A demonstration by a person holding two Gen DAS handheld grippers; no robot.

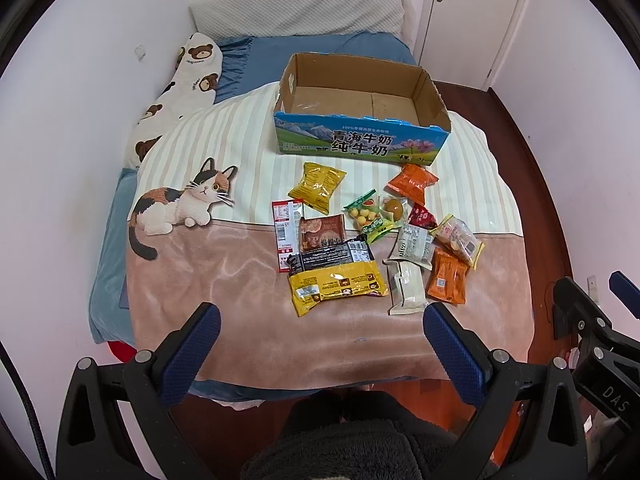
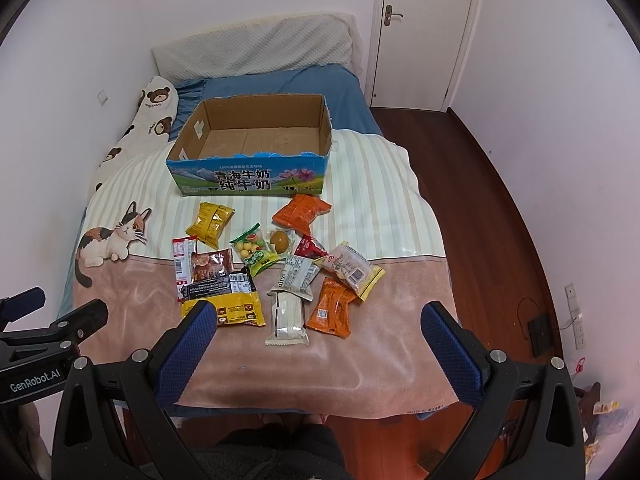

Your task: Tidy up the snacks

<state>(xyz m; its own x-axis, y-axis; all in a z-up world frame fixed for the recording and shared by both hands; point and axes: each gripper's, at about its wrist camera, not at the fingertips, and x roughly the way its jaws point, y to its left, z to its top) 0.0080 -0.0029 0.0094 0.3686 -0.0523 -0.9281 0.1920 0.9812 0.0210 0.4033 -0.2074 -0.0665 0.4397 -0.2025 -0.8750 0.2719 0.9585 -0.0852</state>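
While the open blue-printed cardboard milk box point(image 1: 362, 120) stands empty, every foil snack packet point(image 1: 338, 288) lies scattered on the blanket — left gripper point(image 1: 320, 344) and right gripper point(image 2: 318, 340) both spread wide, holding nothing; sorting not yet begun.

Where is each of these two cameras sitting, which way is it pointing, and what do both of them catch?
Left wrist: sits on the left gripper, jaws wide, looking forward down the bed at the snack packets and cardboard box; the right gripper's side shows at right, the person's dark-clad lap below.
Right wrist: sits on the right gripper, jaws wide, facing the same way from further right; the left gripper's side shows at left.
Shared: box, snacks, cat blanket, pillow, door.
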